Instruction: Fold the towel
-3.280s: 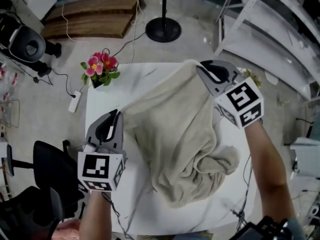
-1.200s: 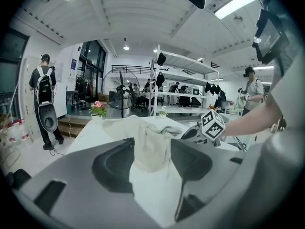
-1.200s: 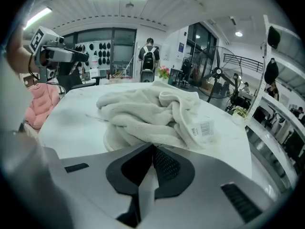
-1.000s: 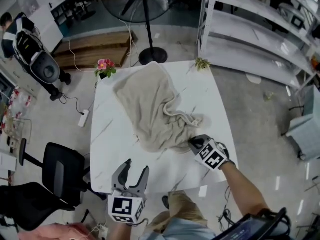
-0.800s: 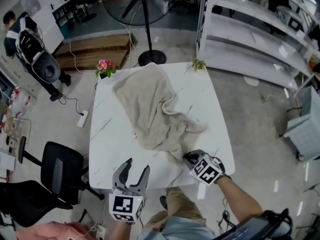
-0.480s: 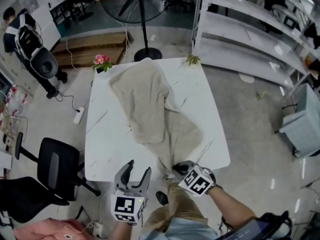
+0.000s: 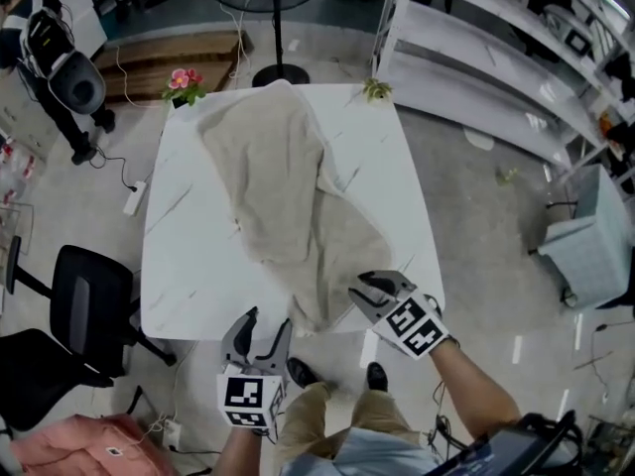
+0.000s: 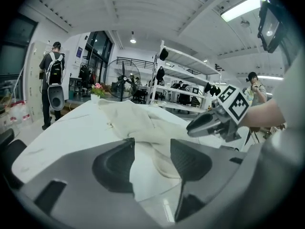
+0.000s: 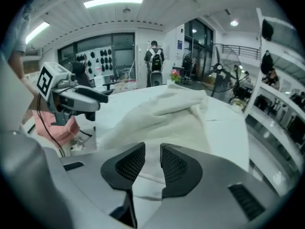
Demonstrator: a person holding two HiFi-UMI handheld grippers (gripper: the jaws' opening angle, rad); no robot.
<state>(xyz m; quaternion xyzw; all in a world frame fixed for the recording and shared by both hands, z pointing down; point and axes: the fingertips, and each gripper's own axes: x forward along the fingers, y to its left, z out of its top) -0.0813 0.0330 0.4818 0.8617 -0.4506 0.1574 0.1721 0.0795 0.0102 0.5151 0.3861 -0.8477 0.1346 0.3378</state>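
A beige towel (image 7: 288, 186) lies stretched lengthways on the white marble table (image 7: 189, 256), and its near end droops over the front edge. My right gripper (image 7: 359, 288) hovers just right of that near end. Its jaws have just been opening and now stand a little apart, with towel (image 9: 176, 109) showing beyond the gap (image 9: 152, 149) and nothing pressed between the pads. My left gripper (image 7: 265, 323) is open and empty, off the front edge, left of the hanging end. In the left gripper view the towel (image 8: 138, 123) shows beyond the open jaws (image 8: 152, 144), with the right gripper (image 8: 205, 123) to the right.
A pot of pink flowers (image 7: 182, 80) and a small green plant (image 7: 375, 89) stand at the table's far corners. A black office chair (image 7: 84, 296) is left of the table. White shelving (image 7: 496, 48) runs along the right. A fan base (image 7: 279, 74) is behind the table.
The right gripper pulled the towel's bunched end toward the table's near edge, stretching it out, then opened and came off it. The left gripper stayed open near the front edge, sinking slightly.
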